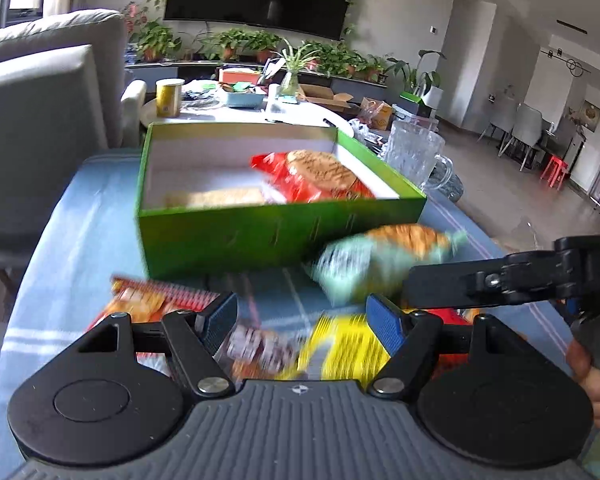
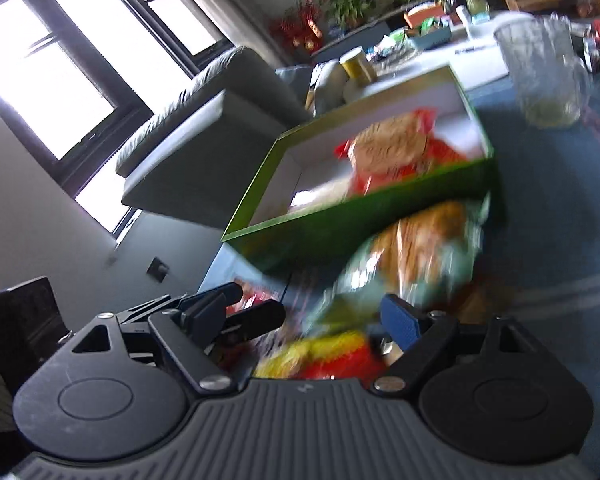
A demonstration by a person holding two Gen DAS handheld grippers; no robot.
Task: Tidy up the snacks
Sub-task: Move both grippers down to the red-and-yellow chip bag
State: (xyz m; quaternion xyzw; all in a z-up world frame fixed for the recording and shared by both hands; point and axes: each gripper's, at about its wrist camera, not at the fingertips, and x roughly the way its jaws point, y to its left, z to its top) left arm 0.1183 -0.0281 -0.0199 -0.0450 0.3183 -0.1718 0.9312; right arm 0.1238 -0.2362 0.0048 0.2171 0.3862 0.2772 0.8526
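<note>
A green box point(image 1: 236, 236) with a white inside stands on the blue tablecloth and holds a red biscuit packet point(image 1: 320, 178) and a pale packet point(image 1: 216, 198). The box shows in the right wrist view point(image 2: 364, 216) too. My left gripper point(image 1: 302, 320) is open above a yellow packet point(image 1: 344, 350) and a small dark-red snack point(image 1: 260, 346). My right gripper point(image 2: 324, 314) holds a light green biscuit bag point(image 2: 416, 248) just in front of the box; the bag also shows in the left wrist view point(image 1: 384, 260). All packets are motion-blurred.
A red-orange snack pack point(image 1: 152, 300) lies at the front left. A clear glass pitcher point(image 1: 416, 152) stands right of the box. A grey sofa point(image 1: 40, 120) is at the left. A cluttered white table point(image 1: 260, 108) and plants stand behind.
</note>
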